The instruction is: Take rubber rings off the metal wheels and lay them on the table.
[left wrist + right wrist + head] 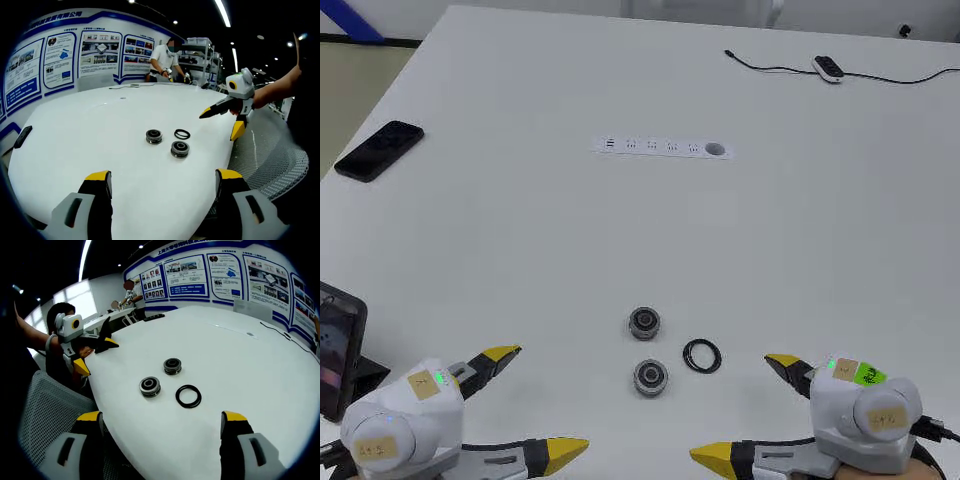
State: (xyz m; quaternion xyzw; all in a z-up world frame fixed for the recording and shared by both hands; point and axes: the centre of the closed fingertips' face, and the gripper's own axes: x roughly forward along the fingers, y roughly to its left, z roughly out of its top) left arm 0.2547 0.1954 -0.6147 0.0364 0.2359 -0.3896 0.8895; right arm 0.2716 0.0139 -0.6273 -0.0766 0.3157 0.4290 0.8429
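My left claw [535, 402] hangs spread wide with nothing in it, low over the near edge of the table [520, 230]. Ahead of it and off to its right sit the far wheel [644, 322] and the near wheel [650, 376], close together but not touching. Just right of them, between the near wheel and my right claw [746, 410], one rubber ring [701, 356] already lies flat on the table, clear of both wheels. The right claw mirrors the left, fully open and empty, with the wheels ahead of it and to its left. So I read this as the gap between rings: one is off and the next is not yet gripped. Both wheels look dark around the rim, but at this size I can't say for sure which one carries a ring. Next I'd want one claw pinning a wheel while the other hooks its rubber and peels it. The wheels sit near the table's front edge, so I'd push nothing toward me. There's plenty of bare room beyond them, well short of the power strip [660, 147].
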